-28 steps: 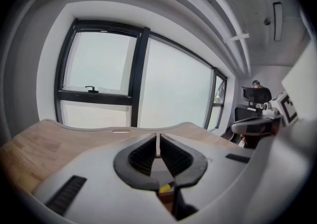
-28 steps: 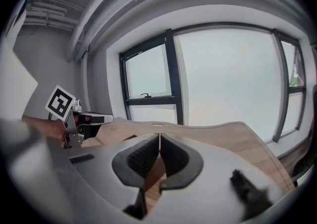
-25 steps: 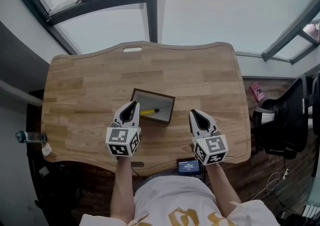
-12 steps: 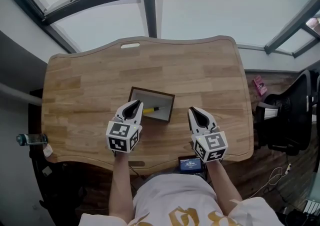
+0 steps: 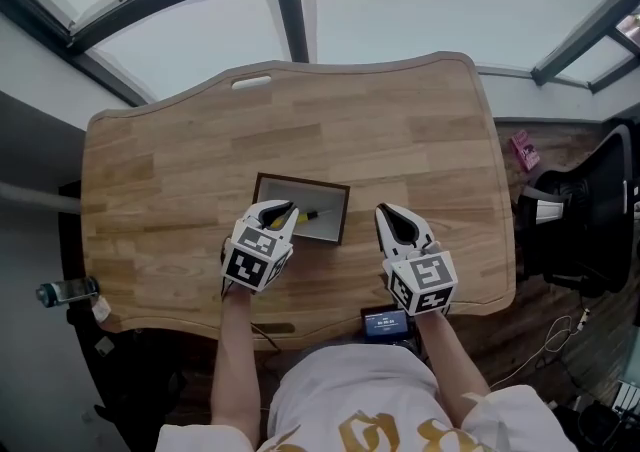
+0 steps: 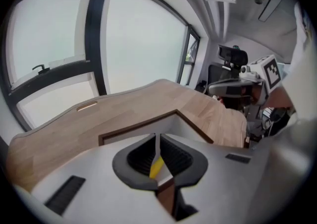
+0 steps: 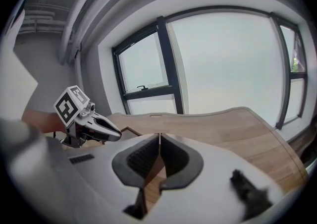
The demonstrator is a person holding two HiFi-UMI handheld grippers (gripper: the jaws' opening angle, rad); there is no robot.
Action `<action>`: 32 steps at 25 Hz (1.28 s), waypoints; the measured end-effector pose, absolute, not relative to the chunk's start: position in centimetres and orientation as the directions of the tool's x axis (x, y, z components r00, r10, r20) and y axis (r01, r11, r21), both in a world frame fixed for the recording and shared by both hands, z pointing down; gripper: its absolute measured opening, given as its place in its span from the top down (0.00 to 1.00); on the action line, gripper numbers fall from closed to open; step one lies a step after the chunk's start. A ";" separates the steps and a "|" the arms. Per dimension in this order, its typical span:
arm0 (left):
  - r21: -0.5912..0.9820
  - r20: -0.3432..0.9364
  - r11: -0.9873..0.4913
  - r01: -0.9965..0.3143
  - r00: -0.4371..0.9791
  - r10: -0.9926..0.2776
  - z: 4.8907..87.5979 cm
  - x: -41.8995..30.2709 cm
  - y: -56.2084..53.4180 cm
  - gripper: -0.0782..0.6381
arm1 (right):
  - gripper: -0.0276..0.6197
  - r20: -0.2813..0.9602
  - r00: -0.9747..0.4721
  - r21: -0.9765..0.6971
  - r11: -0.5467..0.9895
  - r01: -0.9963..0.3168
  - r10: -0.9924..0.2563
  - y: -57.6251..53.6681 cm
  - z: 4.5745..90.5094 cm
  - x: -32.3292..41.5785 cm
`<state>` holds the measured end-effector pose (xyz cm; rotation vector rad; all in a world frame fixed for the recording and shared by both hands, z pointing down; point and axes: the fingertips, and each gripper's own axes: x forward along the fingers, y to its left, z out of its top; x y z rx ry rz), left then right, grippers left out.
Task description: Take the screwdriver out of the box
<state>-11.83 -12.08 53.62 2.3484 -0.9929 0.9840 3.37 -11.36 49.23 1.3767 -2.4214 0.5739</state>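
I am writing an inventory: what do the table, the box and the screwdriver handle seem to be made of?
Table: wood, matte, by its plank seams and grain. Box: perhaps wood or board, dark brown rim, pale inside; too small to settle. Screwdriver handle: probably plastic, plain bright yellow.

Flat overcast daylight floods in through the windows (image 5: 420, 0), so my worktop (image 5: 400, 130) shows only soft shadows. Both gripper views are fisheye-warped with dark corners, and the left gripper (image 6: 157, 139) looks blurry up close.
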 end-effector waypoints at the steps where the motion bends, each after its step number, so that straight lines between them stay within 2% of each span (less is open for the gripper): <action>1: 0.085 0.759 -0.683 -0.725 0.492 -0.427 54.2 -11.7 -12.0 0.87 | 0.91 0.446 -0.497 -0.195 0.462 -0.865 -0.744 -11.5 49.5 3.3; 6: 0.078 0.813 -0.752 -0.655 0.478 -0.332 55.9 -11.2 -12.0 0.84 | 0.91 0.465 -0.497 -0.204 0.457 -0.866 -0.733 -12.4 50.7 3.3; 9: 0.063 0.835 -0.789 -0.611 0.465 -0.294 56.5 -10.9 -12.4 0.76 | 0.91 0.476 -0.490 -0.216 0.443 -0.870 -0.730 -13.0 51.6 3.5; 20: 0.123 0.928 -0.885 -0.449 0.369 -0.058 60.1 -9.3 -11.8 0.73 | 0.91 0.512 -0.492 -0.255 0.422 -0.870 -0.704 -14.4 54.3 4.2; 32: 0.205 0.968 -0.901 -0.383 0.217 0.128 63.8 -9.1 -10.6 0.68 | 0.91 0.538 -0.488 -0.292 0.392 -0.873 -0.687 -15.4 56.9 5.4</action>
